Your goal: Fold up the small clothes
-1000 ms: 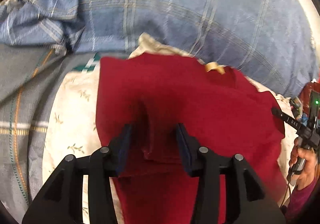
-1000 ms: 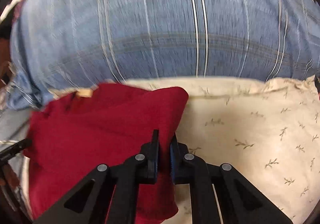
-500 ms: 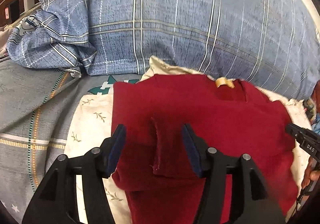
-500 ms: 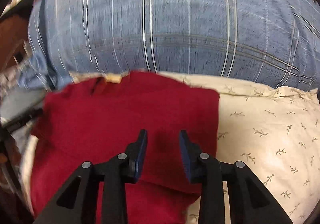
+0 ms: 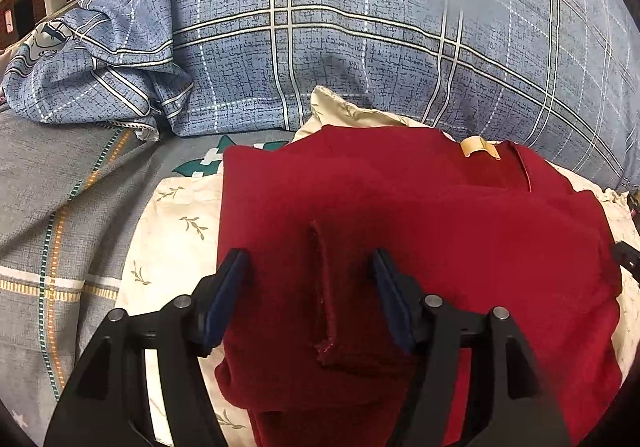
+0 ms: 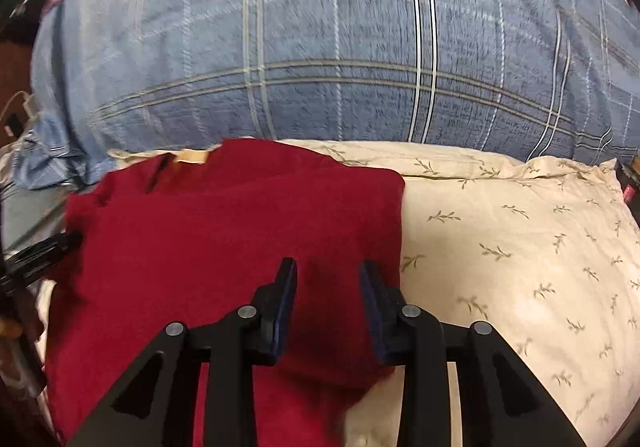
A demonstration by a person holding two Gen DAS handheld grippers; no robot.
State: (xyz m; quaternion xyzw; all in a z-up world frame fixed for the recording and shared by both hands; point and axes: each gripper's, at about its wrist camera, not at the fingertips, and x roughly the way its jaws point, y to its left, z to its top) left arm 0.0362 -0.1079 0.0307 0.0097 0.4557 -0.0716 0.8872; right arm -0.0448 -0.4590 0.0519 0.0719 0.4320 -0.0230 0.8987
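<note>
On cream pillow | folded red garment | hand-held grippers released

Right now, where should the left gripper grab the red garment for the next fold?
Judging by its pose, the raised sleeve ridge, standing up between the open fingers of the left gripper on the red garment. Come straight down from above: the ridge runs along the fingers' axis and the cloth around it lies flat on the pillow.
</note>
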